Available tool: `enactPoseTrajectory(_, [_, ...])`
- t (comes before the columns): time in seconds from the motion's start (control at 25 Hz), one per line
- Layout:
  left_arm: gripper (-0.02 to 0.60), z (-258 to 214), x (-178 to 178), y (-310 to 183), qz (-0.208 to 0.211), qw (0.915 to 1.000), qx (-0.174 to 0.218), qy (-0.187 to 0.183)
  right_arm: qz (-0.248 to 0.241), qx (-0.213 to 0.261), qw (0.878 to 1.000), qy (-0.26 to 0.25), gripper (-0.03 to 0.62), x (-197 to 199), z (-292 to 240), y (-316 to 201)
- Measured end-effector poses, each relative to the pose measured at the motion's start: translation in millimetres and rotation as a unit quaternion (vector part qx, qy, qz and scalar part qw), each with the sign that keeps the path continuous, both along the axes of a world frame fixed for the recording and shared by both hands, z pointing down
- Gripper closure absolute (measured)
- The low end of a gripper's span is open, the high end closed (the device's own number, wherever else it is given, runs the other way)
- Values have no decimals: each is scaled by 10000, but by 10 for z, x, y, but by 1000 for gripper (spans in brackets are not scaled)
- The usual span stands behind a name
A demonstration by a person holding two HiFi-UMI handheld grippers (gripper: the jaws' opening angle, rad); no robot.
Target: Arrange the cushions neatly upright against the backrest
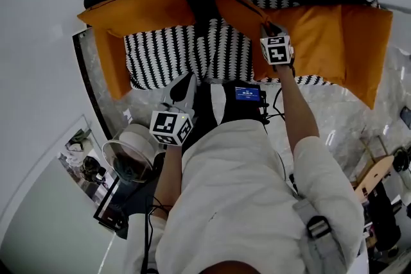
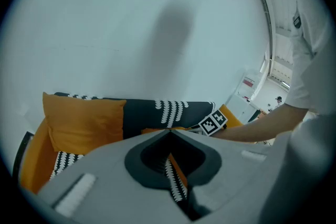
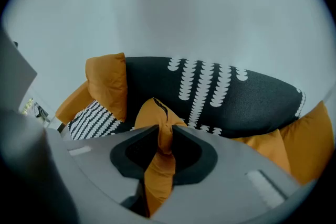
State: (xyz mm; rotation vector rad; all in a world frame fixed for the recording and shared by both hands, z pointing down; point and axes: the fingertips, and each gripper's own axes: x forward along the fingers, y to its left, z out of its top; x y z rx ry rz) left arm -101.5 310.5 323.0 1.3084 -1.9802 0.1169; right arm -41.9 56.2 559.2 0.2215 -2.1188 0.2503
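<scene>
1. My right gripper (image 3: 165,131) jaws pinch a corner of the plump orange cushion (image 3: 150,113), at one o'clock on the sofa (image 1: 167,54).
2. Left gripper (image 2: 170,134) jaws clenched, empty.
3. I see open patterned seat at eleven o'clock.

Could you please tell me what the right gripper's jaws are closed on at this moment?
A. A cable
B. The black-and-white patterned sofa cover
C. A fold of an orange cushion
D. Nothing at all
C: in the right gripper view, the right gripper has its jaws pinched on a bunched fold of the orange cushion.
</scene>
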Motion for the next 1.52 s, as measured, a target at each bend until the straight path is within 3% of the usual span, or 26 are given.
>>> enactPoseTrajectory(0.44, [577, -139, -24, 153, -167, 9995, 234, -144, -596, 247, 9967, -491, 517, -76, -670, 219])
enactPoseTrajectory(0.8, [577, -239, -74, 191, -311, 9983, 409, -265, -1077, 580, 9847, -1240, 520, -11, -1624, 362])
enactPoseTrajectory(0.92, [564, -187, -114, 185, -319, 9982, 500, -123, -1241, 692, 9792, -1451, 522, -35, -1953, 474])
enactPoseTrajectory(1.28, [437, 197, -309, 324, -661, 9940, 657, 566, -1825, 731, 9640, -1791, 522, -183, -2745, 948])
enactPoseTrajectory(1.52, [379, 381, -661, 696, -939, 9866, 883, 1004, -2225, 970, 9498, -1976, 522, -456, -3196, 1478])
